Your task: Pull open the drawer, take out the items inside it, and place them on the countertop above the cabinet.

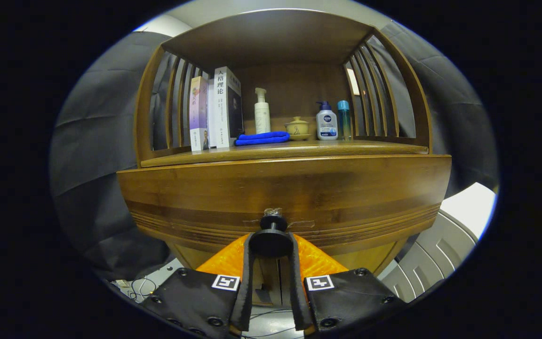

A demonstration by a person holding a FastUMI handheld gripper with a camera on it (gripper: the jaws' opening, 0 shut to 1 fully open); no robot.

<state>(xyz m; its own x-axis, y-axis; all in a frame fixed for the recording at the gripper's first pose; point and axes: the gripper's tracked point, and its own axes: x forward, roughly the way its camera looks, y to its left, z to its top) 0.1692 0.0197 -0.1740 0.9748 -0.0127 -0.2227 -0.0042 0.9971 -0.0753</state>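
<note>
A: Gripper view, item one — the gripper [271, 242]. State?

B: Its two fingers [248, 263] stand either side of a round black knob [271, 241], apparently pressing on it from both flanks — pinching the knob, not spread wide.

A: Item two, the knob's host.

B: A brown wooden drawer front [280, 193] with grooved bands along its lower edge. The knob sits at its middle, with some clear tape behind its stem. Whether the drawer stands flush or a little out of the cabinet, I cannot tell; its inside is hidden, so the contents stay unlisted.

A: Item three, the destination.

B: The wooden countertop [370, 147] just above the drawer, under a slatted shelf hood. Already on it: upright books [217, 110], a white pump bottle [262, 112], a folded blue cloth [262, 138], a small tan lidded cup [297, 127], a white bottle with a blue pump [326, 121], a slim teal bottle [344, 119].

A: Step in hand?

B: By my reading, the first — opening the drawer; nothing taken out yet.

A: Next move calls for?

B: A straight pull back along the drawer's travel, grip firm on the knob so it does not slip. Free countertop lies at the front edge for placing.
</note>
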